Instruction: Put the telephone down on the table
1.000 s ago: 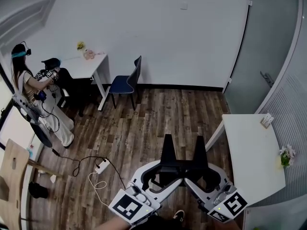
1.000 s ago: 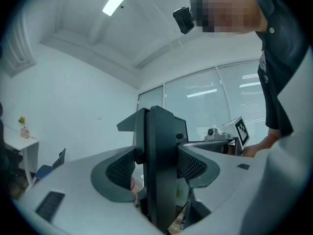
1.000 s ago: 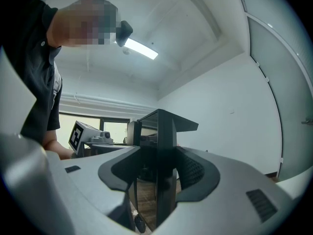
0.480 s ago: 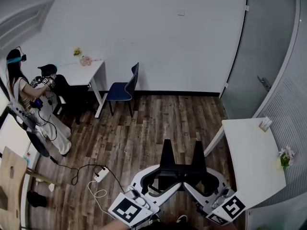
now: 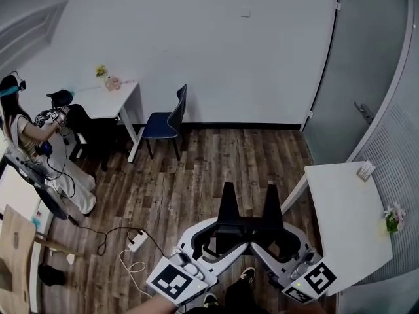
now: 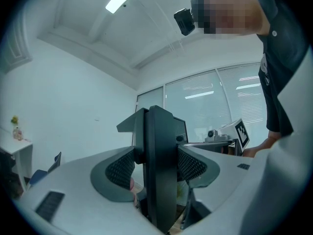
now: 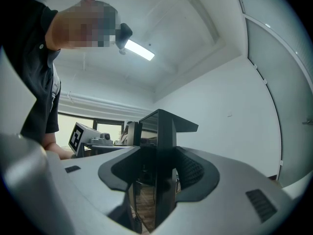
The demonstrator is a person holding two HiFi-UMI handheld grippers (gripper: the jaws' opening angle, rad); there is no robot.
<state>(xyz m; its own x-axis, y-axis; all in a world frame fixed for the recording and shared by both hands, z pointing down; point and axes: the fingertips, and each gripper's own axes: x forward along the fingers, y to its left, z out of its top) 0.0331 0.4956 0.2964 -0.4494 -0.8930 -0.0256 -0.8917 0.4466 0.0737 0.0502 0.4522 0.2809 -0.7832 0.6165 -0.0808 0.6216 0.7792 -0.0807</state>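
The white table (image 5: 344, 221) bears a small box (image 5: 364, 170) at its far corner, flowers (image 5: 393, 218) at its right edge. 1 power strip (image 5: 137, 242) lies on the wooden floor (image 5: 216, 162).

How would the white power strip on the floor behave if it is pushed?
The power strip looks flat and rigid, so it would probably slide on the wood floor rather than roll or tip. Its white cable lies in loose loops, so it is likely floppy and may drag or snag.
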